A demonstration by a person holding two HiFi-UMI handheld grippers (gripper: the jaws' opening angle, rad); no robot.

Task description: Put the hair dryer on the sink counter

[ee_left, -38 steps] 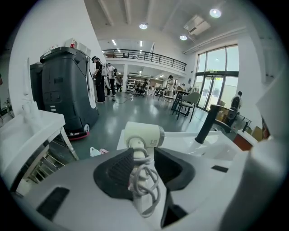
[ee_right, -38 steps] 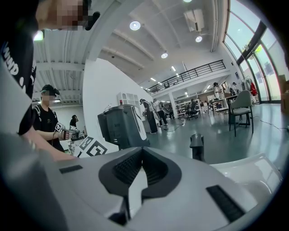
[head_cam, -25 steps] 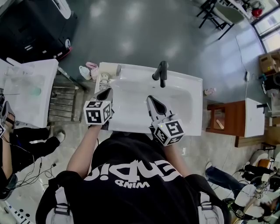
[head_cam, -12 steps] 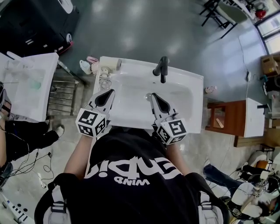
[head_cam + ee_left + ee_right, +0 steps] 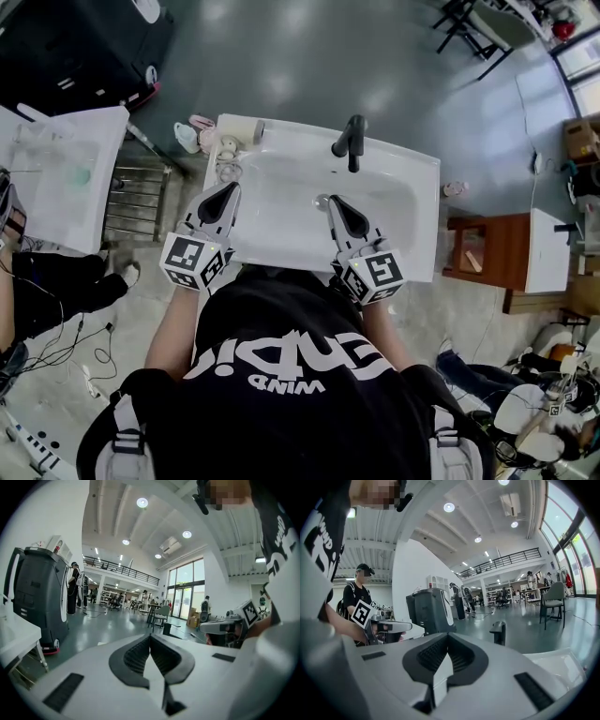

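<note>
White sink (image 5: 420,220) front edge partly under blk shirt (image 5: 291,398)

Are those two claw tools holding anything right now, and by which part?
Nothing is held. The left gripper and the right gripper both have their jaws shut together, empty, at the sink.

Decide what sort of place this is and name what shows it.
Probably a big workshop or lab hall, not a bathroom: a sink on a bare grey floor, a balcony, tall windows.
</note>
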